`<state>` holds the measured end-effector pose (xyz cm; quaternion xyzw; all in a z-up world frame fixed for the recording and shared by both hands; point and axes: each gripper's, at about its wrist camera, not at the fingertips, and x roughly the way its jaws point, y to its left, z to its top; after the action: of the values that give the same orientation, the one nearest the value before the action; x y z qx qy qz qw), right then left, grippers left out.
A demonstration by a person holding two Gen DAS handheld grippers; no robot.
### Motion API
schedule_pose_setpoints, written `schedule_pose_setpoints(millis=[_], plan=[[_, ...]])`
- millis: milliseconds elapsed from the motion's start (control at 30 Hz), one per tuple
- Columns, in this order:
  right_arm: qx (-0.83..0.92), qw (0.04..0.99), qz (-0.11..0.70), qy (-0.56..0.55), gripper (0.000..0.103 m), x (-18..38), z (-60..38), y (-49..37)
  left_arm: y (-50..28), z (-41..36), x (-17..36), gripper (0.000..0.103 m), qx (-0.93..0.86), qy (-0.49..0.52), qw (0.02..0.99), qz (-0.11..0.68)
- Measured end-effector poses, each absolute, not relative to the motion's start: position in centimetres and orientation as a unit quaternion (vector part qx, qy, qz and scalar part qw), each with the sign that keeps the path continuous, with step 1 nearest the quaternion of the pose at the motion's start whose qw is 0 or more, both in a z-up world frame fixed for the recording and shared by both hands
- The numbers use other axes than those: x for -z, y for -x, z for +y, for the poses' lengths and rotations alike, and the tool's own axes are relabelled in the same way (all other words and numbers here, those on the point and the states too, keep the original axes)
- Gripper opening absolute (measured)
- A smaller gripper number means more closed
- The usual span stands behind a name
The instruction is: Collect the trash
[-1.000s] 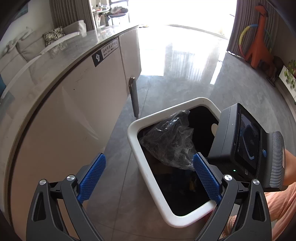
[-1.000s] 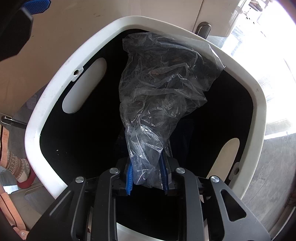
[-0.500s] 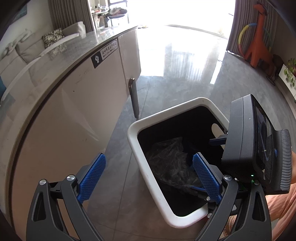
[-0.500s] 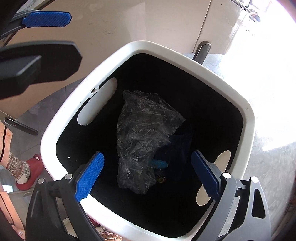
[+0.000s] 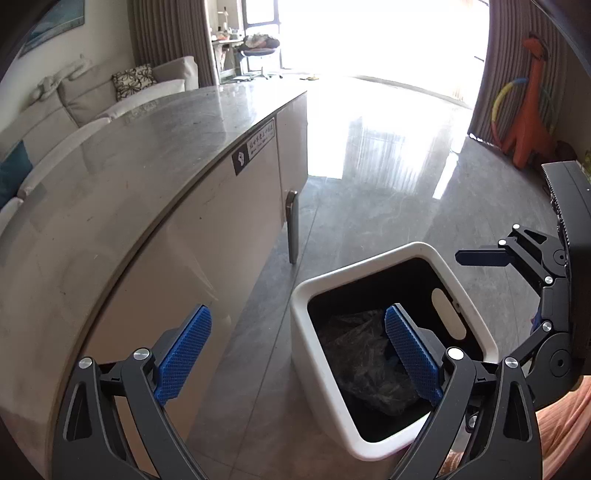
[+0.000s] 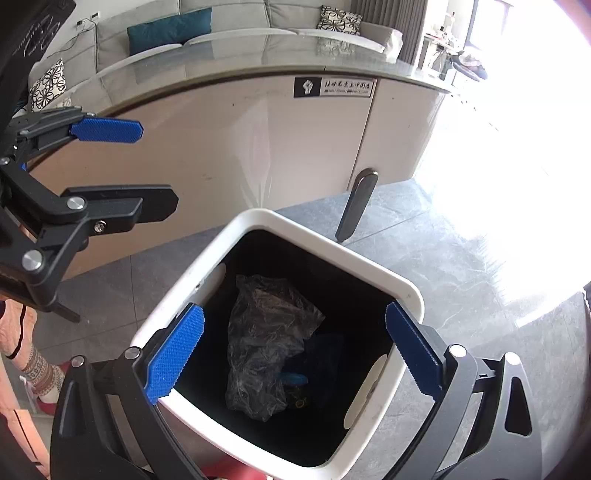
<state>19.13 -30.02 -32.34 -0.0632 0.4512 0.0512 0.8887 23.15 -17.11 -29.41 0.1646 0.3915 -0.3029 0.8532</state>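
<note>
With its jaws just sprung wide and empty, the right gripper (image 6: 295, 347) hangs above the white bin (image 6: 391, 280).
Below it lies the crumpled clear plastic bag (image 6: 266, 339); the left gripper (image 5: 297, 350) gapes empty beside.

Daylight, strong, from a window (image 5: 369, 33) at top centre of the left view, blown to plain white. Same burn-out fills the upper right of the right view. Glare streaks lie on the floor (image 5: 388, 155) below the window; a softer sheen on the table (image 5: 155, 140) top. Bin (image 6: 369, 269) interior very dark, the bag (image 6: 266, 332) inside barely lit, detail poor. Heavy fisheye bend: table edge curves, corners fall to black vignette. Near parts sharp; no motion blur. Faint pink flare at the right edge of the right view.
</note>
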Motion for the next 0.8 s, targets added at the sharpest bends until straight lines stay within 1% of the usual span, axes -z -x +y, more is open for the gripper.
schedule_pose_setpoints(millis=[167,333,500,567,800], plan=[[-0.042,0.919,0.389,0.044,0.098,28.2,-30.2,-19.1,-23.4,-15.8,27.1,0.095,0.281,-0.152,0.874,0.367],[-0.039,0.941,0.335,0.025,0.098,25.2,-29.9,-19.4,-23.9,-14.2,24.9,0.095,0.256,-0.146,0.891,0.345],[-0.048,0.957,0.287,0.005,0.098,22.0,-29.0,-19.7,-24.5,-12.0,22.2,0.095,0.23,-0.115,0.91,0.326],[-0.052,0.961,0.27,0.003,0.098,20.8,-28.5,-19.9,-24.6,-11.1,21.2,0.097,0.22,-0.106,0.917,0.315],[-0.079,0.967,0.241,0.002,0.098,18.3,-25.6,-21.2,-24.5,-7.4,18.5,0.099,0.182,-0.074,0.937,0.289]])
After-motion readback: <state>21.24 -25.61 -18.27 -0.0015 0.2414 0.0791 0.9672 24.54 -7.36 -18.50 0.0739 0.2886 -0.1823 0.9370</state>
